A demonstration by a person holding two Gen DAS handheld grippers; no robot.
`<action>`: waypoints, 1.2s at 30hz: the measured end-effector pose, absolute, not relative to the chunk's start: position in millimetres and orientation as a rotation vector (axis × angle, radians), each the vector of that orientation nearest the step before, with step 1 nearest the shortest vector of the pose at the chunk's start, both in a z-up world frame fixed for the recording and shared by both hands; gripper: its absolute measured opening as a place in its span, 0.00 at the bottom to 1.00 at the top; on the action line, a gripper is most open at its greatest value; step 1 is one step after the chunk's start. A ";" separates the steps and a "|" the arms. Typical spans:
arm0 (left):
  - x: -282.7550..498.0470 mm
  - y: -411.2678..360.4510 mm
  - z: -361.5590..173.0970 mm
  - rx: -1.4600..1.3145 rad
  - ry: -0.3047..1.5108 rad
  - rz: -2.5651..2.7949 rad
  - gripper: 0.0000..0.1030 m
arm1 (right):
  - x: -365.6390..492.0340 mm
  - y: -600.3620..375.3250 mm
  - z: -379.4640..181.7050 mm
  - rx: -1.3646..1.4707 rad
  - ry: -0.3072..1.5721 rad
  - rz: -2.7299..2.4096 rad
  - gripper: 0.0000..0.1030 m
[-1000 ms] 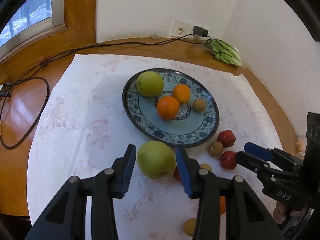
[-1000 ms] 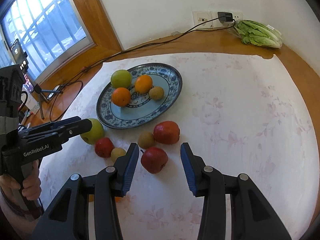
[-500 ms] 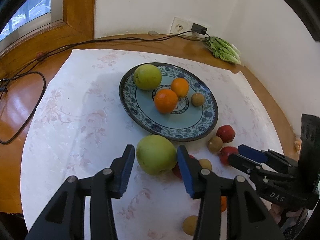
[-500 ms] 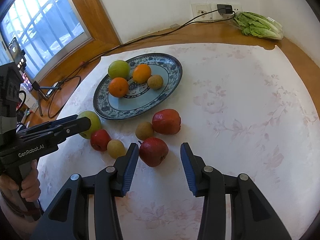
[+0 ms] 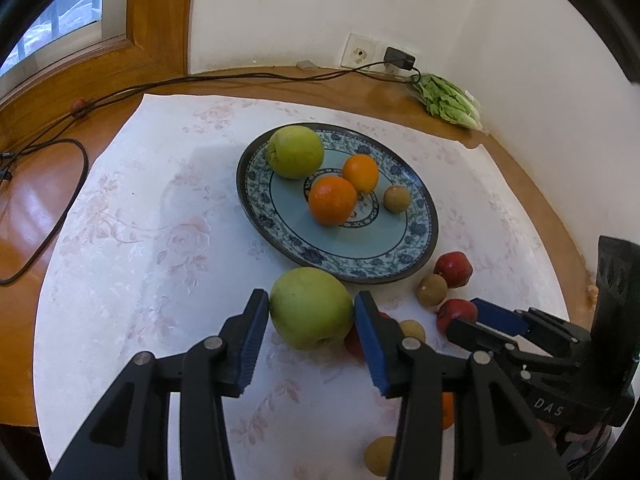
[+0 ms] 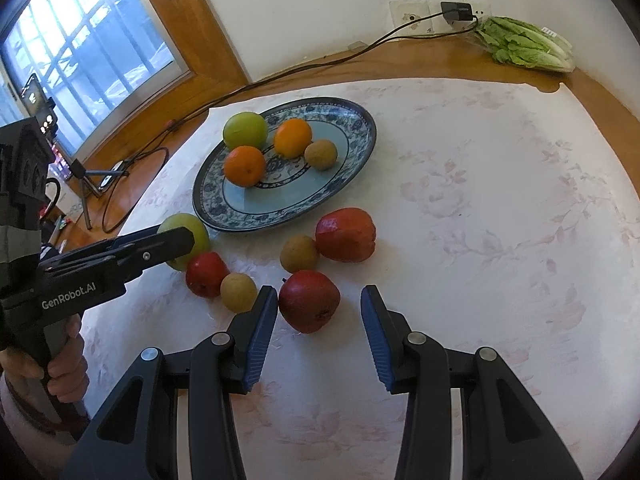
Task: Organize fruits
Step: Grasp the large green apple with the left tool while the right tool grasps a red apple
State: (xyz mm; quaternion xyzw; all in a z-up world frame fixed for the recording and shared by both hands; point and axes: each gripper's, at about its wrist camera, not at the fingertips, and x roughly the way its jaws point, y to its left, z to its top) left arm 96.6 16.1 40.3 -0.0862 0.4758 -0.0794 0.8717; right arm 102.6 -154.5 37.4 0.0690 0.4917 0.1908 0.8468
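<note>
A blue patterned plate (image 5: 416, 256) (image 6: 360, 128) holds a green apple (image 5: 295, 151), two oranges (image 5: 333, 200) and a small brown fruit (image 5: 397, 199). My left gripper (image 5: 310, 316) has its blue pads touching both sides of a second green apple (image 5: 310, 307) (image 6: 192, 232) just in front of the plate. My right gripper (image 6: 319, 312) is open around a red apple (image 6: 309, 300) on the cloth, with a gap on its right side. Another red apple (image 6: 346, 234), a third red apple (image 6: 206, 274) and small brown fruits (image 6: 298, 253) lie nearby.
A white flowered cloth (image 6: 500, 220) covers the round wooden table. A bag of lettuce (image 6: 524, 44) lies by the wall socket at the back. Black cables (image 5: 48, 152) run along the left table edge. A small brown fruit (image 5: 378, 456) and an orange lie near the front edge.
Both grippers moved forward. The left pads closed in until they touch the green apple. The right gripper came up around the red apple.
</note>
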 end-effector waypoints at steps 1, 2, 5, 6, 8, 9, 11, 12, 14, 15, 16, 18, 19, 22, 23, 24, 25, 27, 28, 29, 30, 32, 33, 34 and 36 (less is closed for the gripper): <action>96.9 16.4 40.0 -0.180 0.995 -0.166 0.45 | 102.6 -154.2 36.8 0.147 1.038 0.404 0.43; 96.9 16.4 40.1 -0.180 0.994 -0.166 0.45 | 102.3 -154.4 36.7 0.148 1.037 0.405 0.43; 97.2 16.7 39.2 -0.182 0.994 -0.164 0.45 | 102.1 -154.7 36.2 0.151 1.034 0.407 0.43; 97.4 17.0 39.0 -0.184 0.994 -0.163 0.45 | 101.8 -155.3 35.7 0.154 1.033 0.408 0.43; 97.7 17.9 38.6 -0.187 0.994 -0.164 0.45 | 101.9 -155.9 35.2 0.159 1.032 0.411 0.43; 97.9 18.1 38.4 -0.188 0.994 -0.164 0.46 | 102.0 -156.2 35.1 0.161 1.031 0.412 0.43; 97.6 18.5 38.4 -0.187 0.994 -0.165 0.46 | 102.2 -156.4 35.0 0.158 1.030 0.413 0.43; 97.6 18.5 38.4 -0.187 0.993 -0.164 0.46 | 102.1 -156.5 34.8 0.156 1.029 0.413 0.43; 97.4 18.9 38.3 -0.188 0.994 -0.162 0.46 | 102.1 -155.8 34.8 0.151 1.026 0.415 0.43; 97.7 19.4 38.0 -0.189 0.995 -0.161 0.46 | 102.0 -155.4 34.8 0.149 1.025 0.416 0.43; 97.9 19.8 37.7 -0.190 0.995 -0.160 0.46 | 101.9 -155.3 34.8 0.149 1.024 0.417 0.42; 98.3 20.6 37.0 -0.195 0.997 -0.158 0.46 | 101.9 -155.0 34.5 0.156 1.026 0.427 0.38; 98.3 20.5 36.8 -0.195 0.997 -0.158 0.46 | 101.8 -154.3 34.6 0.156 1.026 0.431 0.37; 97.9 19.8 36.8 -0.195 0.996 -0.158 0.46 | 101.1 -150.7 35.3 0.150 1.022 0.447 0.32; 98.0 19.7 36.8 -0.194 0.996 -0.158 0.46 | 100.7 -149.7 35.8 0.143 1.020 0.446 0.32; 98.0 19.8 36.9 -0.193 0.996 -0.159 0.45 | 100.4 -148.8 36.2 0.134 1.017 0.443 0.31; 98.1 20.0 36.9 -0.194 0.996 -0.159 0.45 | 100.1 -148.2 36.5 0.126 1.013 0.440 0.31; 98.0 19.7 37.0 -0.195 0.997 -0.158 0.45 | 100.3 -149.0 36.6 0.127 1.012 0.439 0.31; 98.0 19.6 37.0 -0.196 0.997 -0.158 0.45 | 100.2 -149.4 36.8 0.131 1.010 0.439 0.31; 97.5 19.7 37.2 -0.198 0.997 -0.157 0.45 | 100.1 -149.7 37.3 0.132 1.008 0.438 0.31; 97.6 20.1 37.3 -0.200 0.998 -0.157 0.45 | 99.7 -150.1 38.0 0.132 1.005 0.438 0.31; 96.7 20.3 37.6 -0.203 1.000 -0.157 0.45 | 98.7 -150.3 39.9 0.132 0.998 0.439 0.31; 96.7 20.7 37.8 -0.206 1.000 -0.155 0.45 | 98.0 -150.4 40.8 0.132 0.996 0.439 0.31; 96.1 21.0 38.1 -0.206 1.000 -0.155 0.45 | 97.5 -150.2 41.5 0.131 0.993 0.440 0.31; 95.0 21.6 39.2 -0.208 0.997 -0.153 0.45 | 96.5 -150.0 43.0 0.131 0.989 0.441 0.31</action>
